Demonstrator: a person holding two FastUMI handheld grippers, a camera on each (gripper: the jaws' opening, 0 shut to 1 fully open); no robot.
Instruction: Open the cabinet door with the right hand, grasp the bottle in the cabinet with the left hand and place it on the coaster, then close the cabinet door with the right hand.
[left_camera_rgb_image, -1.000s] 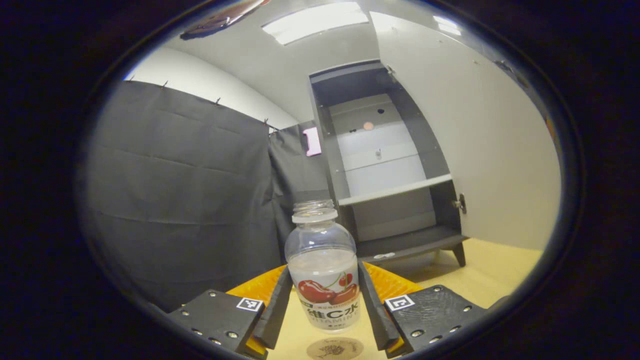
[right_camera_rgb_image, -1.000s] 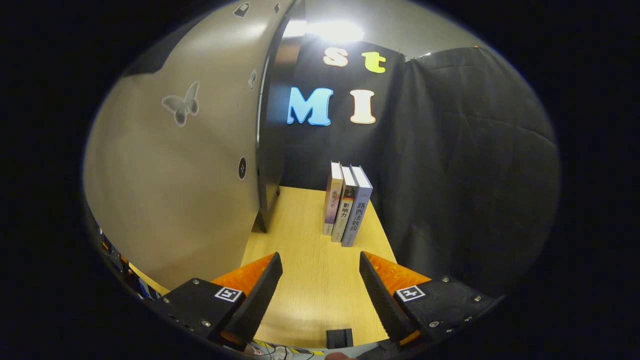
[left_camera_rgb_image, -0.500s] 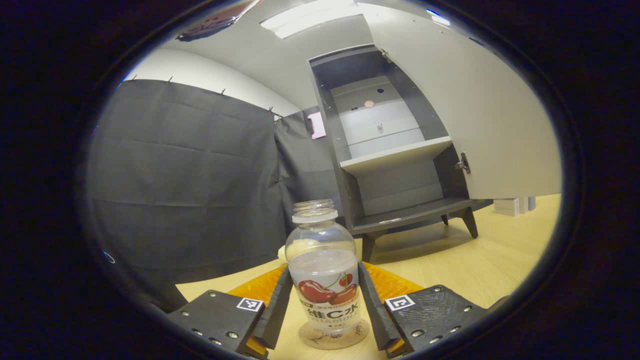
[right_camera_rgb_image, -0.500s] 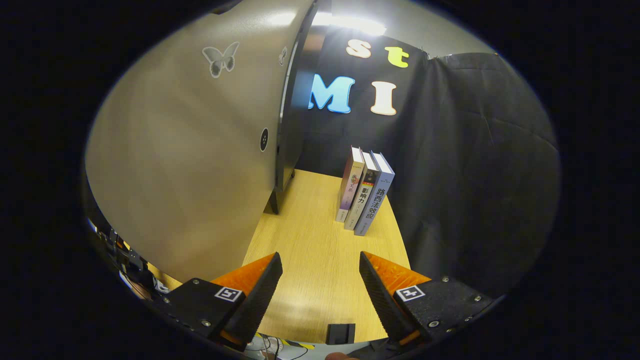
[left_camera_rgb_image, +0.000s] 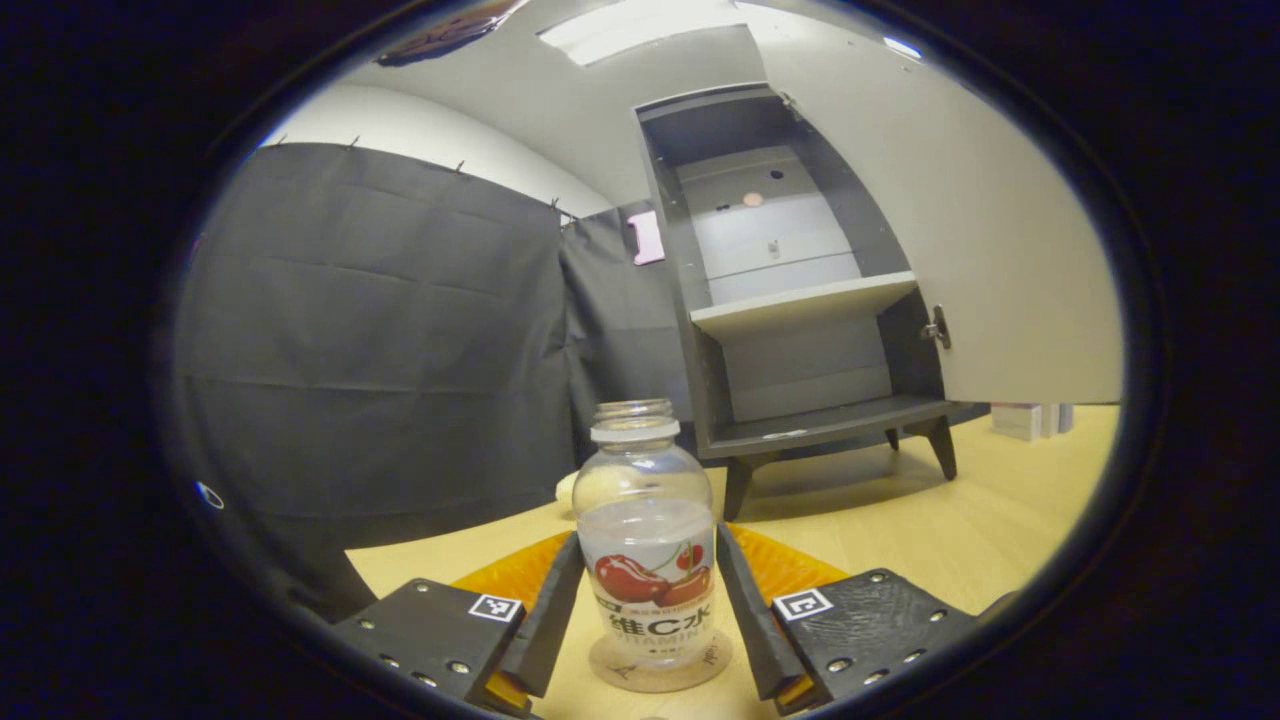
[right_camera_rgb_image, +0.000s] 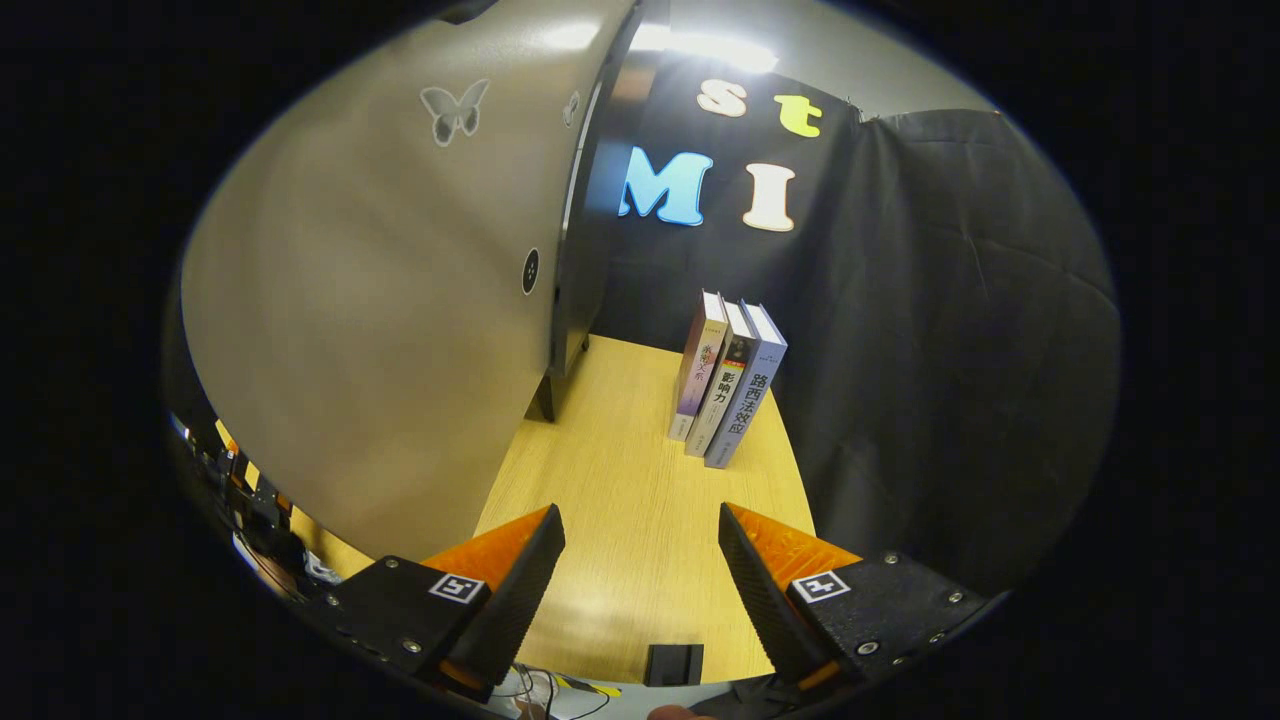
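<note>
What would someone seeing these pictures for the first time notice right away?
Probably the clear bottle with cherries on its label, standing on a round coaster between the left gripper fingers, low in the left gripper view. Behind it the dark cabinet stands with its door swung wide. In the right gripper view, three upright books stand on the wooden table beyond the open right gripper.

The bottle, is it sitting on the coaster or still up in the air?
Touching. In the left gripper view, the bottle stands upright with its base on the coaster, no gap showing.
</note>
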